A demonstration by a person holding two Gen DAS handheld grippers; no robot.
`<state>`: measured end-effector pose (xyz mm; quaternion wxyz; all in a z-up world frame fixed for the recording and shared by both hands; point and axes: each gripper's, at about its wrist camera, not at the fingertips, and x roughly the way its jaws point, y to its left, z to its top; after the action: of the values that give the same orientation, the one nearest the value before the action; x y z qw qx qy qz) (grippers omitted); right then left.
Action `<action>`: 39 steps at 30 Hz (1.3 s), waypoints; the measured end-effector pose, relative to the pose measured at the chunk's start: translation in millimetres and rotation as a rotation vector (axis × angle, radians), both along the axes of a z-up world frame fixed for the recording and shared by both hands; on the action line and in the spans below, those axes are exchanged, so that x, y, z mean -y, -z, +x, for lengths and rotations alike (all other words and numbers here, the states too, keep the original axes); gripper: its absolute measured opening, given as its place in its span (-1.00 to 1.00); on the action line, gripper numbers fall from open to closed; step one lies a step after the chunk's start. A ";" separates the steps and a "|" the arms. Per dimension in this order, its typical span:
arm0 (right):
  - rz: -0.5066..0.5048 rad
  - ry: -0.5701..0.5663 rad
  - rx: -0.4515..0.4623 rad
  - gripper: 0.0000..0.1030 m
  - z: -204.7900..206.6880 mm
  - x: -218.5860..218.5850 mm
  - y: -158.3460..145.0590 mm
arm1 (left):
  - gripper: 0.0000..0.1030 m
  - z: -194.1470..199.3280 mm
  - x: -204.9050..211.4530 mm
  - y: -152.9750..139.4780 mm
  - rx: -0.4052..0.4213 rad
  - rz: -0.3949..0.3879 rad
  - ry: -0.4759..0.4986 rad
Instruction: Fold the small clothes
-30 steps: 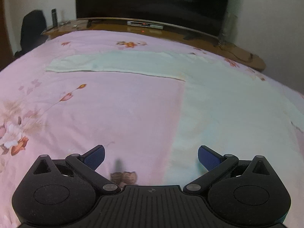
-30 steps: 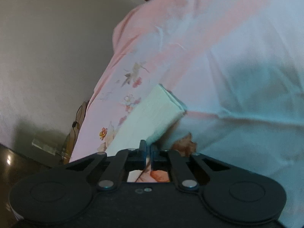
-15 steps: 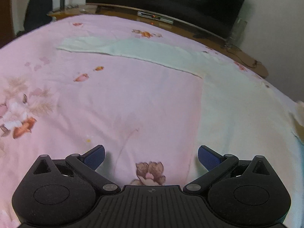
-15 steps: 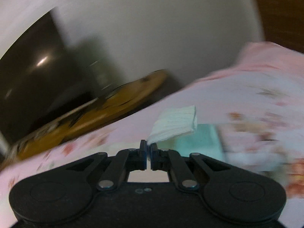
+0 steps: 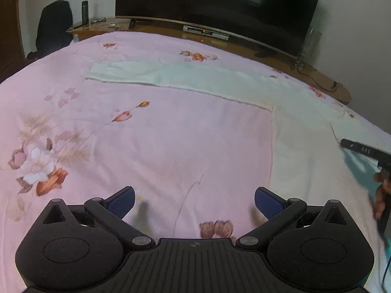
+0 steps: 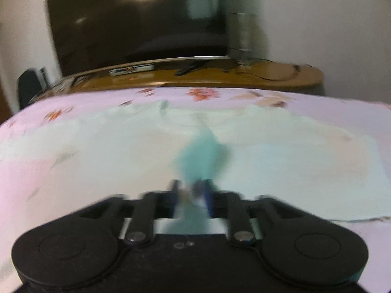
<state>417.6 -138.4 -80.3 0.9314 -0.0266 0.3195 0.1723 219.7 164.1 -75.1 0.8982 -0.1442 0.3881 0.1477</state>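
A pale mint long-sleeved top (image 5: 300, 146) lies flat on the pink floral bedspread (image 5: 151, 141), one sleeve (image 5: 156, 77) stretched straight out toward the bed's far left side, its body on the right. The left gripper (image 5: 194, 197) hovers over bare bedspread just left of the garment's body, jaws wide apart and holding nothing. The right gripper (image 6: 190, 191), blurred, has its jaws nearly together, pinching a fold of the top's fabric above the body.

Garment (image 5: 288, 146) flat on bed (image 5: 146, 134), sleeve (image 5: 171, 77) stretching left; TV (image 5: 220, 7) behind bed.
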 end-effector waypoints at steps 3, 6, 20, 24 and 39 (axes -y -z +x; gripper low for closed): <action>-0.008 -0.069 0.040 -0.40 -19.1 -16.1 -5.6 | 1.00 11.1 5.9 -1.4 0.020 -0.009 0.017; -0.011 -0.056 0.057 -0.41 -29.7 -16.2 -8.4 | 1.00 30.7 16.1 0.4 0.022 -0.017 0.043; -0.056 0.193 0.108 -0.39 -39.4 60.5 -19.5 | 0.19 194.4 135.5 0.1 0.082 -0.221 0.382; -0.052 0.265 0.092 -0.38 -44.2 88.3 -18.1 | 0.19 236.3 165.0 15.8 0.012 -0.322 0.431; -0.016 0.382 0.043 -0.38 -41.9 123.8 -9.3 | -0.95 266.2 156.2 16.0 0.091 -0.366 0.408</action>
<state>375.7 -262.2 -71.0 0.9536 0.0234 0.2999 -0.0107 485.9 7.8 -91.0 0.8849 -0.2292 0.3887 -0.1152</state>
